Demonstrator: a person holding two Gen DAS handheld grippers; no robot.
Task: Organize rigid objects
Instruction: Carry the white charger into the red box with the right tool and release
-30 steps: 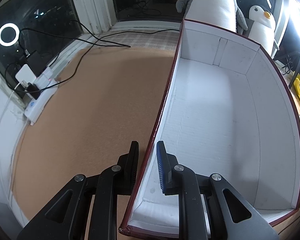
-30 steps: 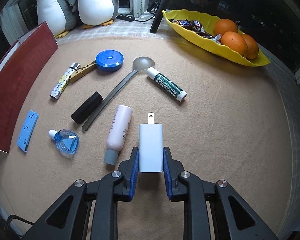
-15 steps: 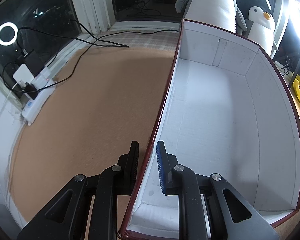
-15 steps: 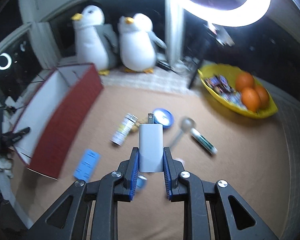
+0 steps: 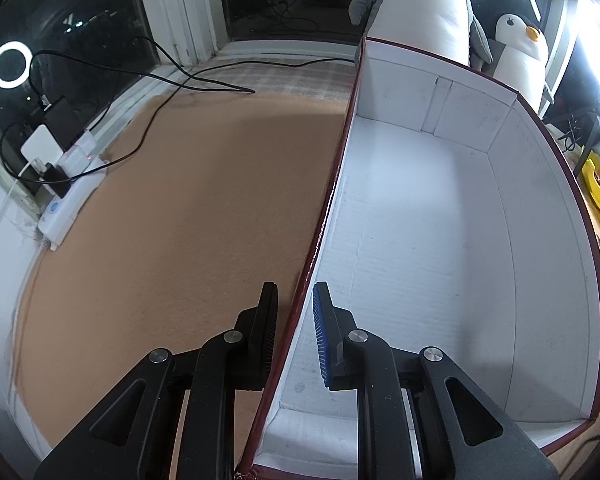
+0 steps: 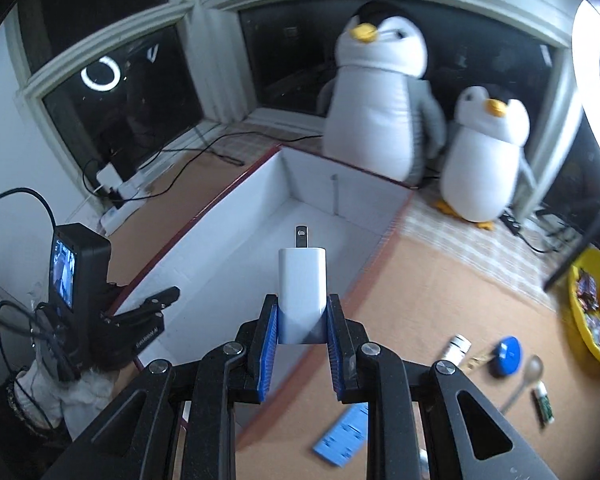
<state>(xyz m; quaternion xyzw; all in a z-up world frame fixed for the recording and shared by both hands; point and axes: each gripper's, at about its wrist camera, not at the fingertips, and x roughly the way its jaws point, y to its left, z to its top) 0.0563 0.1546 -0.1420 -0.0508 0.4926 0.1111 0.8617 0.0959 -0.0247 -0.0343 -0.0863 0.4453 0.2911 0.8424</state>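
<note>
The box (image 5: 440, 208) is white inside with a dark red rim and outer skin; the tabletop (image 5: 188, 216) is tan; the charger (image 6: 302, 280) is white with dark prongs; the right gripper (image 6: 302, 344) is black with blue pads; the penguins (image 6: 380, 96) are white, grey and black with yellow beaks; the bowl (image 6: 580, 320) is yellow, holding orange fruit; the cloth (image 6: 480, 248) is pale checked.

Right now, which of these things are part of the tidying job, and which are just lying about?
Part of the job:
- white charger, held by the right gripper
- white box, its wall gripped by the left gripper
- spoon, blue clip

Just lying about:
- plush penguins
- yellow fruit bowl
- power strip
</note>
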